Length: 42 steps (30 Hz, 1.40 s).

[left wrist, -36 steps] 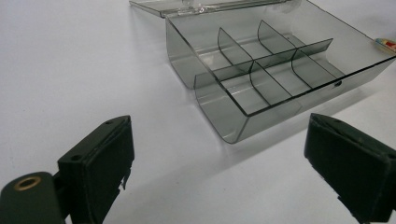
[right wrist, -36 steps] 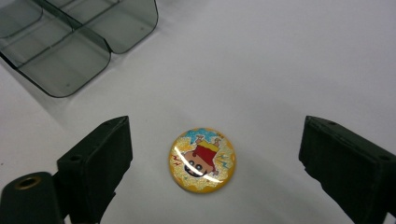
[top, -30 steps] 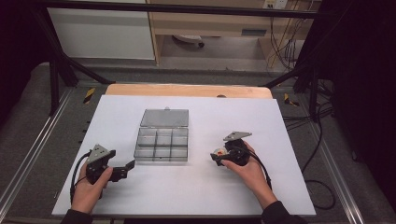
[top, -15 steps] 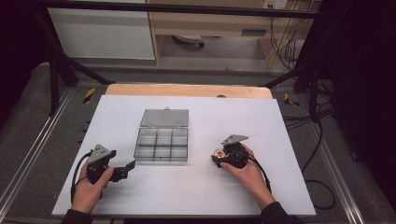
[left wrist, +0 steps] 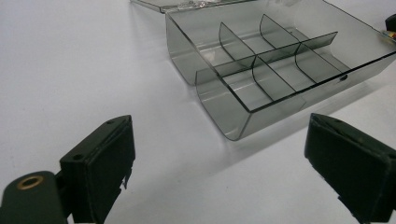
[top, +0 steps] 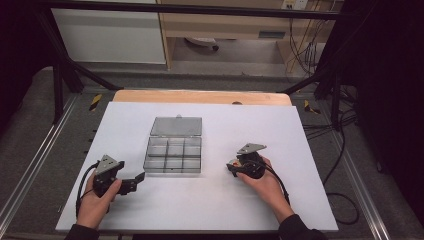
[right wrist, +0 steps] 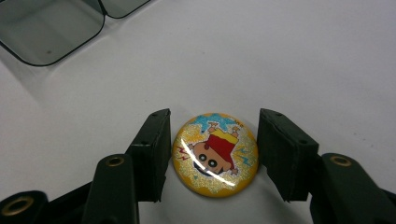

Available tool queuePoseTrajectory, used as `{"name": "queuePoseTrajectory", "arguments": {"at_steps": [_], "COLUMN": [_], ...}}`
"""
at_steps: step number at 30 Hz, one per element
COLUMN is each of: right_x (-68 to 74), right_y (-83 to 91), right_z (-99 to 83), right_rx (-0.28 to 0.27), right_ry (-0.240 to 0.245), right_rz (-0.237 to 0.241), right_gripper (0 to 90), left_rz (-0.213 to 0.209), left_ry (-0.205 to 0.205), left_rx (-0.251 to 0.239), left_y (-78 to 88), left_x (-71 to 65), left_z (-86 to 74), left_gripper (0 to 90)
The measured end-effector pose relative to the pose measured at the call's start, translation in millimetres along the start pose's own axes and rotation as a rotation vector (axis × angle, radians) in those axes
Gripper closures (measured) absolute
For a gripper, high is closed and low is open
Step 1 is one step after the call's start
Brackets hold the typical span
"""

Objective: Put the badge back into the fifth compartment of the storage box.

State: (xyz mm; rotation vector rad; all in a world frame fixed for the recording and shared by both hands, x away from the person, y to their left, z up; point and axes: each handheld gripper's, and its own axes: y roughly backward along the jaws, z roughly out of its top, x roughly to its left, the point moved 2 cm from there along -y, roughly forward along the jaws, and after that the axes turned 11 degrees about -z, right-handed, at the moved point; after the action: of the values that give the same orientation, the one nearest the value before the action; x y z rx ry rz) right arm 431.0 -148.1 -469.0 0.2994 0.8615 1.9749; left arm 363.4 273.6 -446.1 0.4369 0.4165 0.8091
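Observation:
A round yellow badge (right wrist: 215, 156) with a cartoon figure lies flat on the white table (top: 215, 200). My right gripper (right wrist: 215, 115) straddles it, its jaws narrowed to either side of the rim and almost touching. In the high view the right gripper (top: 233, 166) sits right of a clear grey compartment box (top: 172, 155), whose lid (top: 177, 126) lies open behind it. The left gripper (top: 137, 178) rests near the box's front left corner, open. In the left gripper view my left gripper (left wrist: 219, 123) has its jaws spread wide, with the box (left wrist: 210, 95) just ahead, all its compartments bare.
A wooden strip (top: 200, 96) borders the table's far edge. Metal frame rails (top: 35, 165) run along both sides, and cables (top: 340, 165) hang off the right. A corner of the box (right wrist: 46, 28) lies up and left of the badge.
My right gripper has shifted slightly toward the person and lowered over the badge. The left gripper and the box have stayed put.

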Motion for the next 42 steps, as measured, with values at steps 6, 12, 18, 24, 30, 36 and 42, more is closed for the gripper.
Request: {"name": "queuePoseTrajectory", "arguments": {"at_steps": [6, 12, 18, 24, 30, 36, 42], "right_x": [2.0, 2.3, 4.9, 10.8, 23.1, 35.0, 55.5], "right_y": [0.7, 2.5, 9.8, 18.2, 30.4, 36.9, 40.3], "right_z": [-0.3, -1.6, -0.3, 3.3, 13.7, 33.1, 60.8], "right_rx": [-0.002, -0.01, -0.035, -0.067, -0.113, -0.15, -0.189], "right_ry": [0.009, -0.013, -0.02, -0.018, -0.011, 0.0, 0.035], "right_rz": [-0.013, -0.006, 0.016, 0.041, 0.083, 0.127, 0.158], "right_gripper": [47.9, 48.1, 48.1, 48.1, 48.1, 48.1, 48.1], "left_rz": [-0.003, -0.002, -0.001, 0.003, 0.003, 0.003, 0.005], "left_ry": [-0.003, -0.003, -0.003, 0.0, 0.0, 0.001, 0.009], "left_rx": [0.0, -0.004, -0.004, -0.008, -0.006, -0.003, -0.004], "left_y": [0.0, 1.2, 2.3, 2.9, 3.2, 2.7, 3.7], "left_x": [-0.4, -0.2, 0.4, 0.7, 1.0, 1.0, 1.3], "left_z": [0.1, 0.4, 0.4, 0.4, 0.1, -0.2, -0.8], "left_gripper": [9.1, 9.1, 9.1, 9.1, 9.1, 9.2, 9.2]}}
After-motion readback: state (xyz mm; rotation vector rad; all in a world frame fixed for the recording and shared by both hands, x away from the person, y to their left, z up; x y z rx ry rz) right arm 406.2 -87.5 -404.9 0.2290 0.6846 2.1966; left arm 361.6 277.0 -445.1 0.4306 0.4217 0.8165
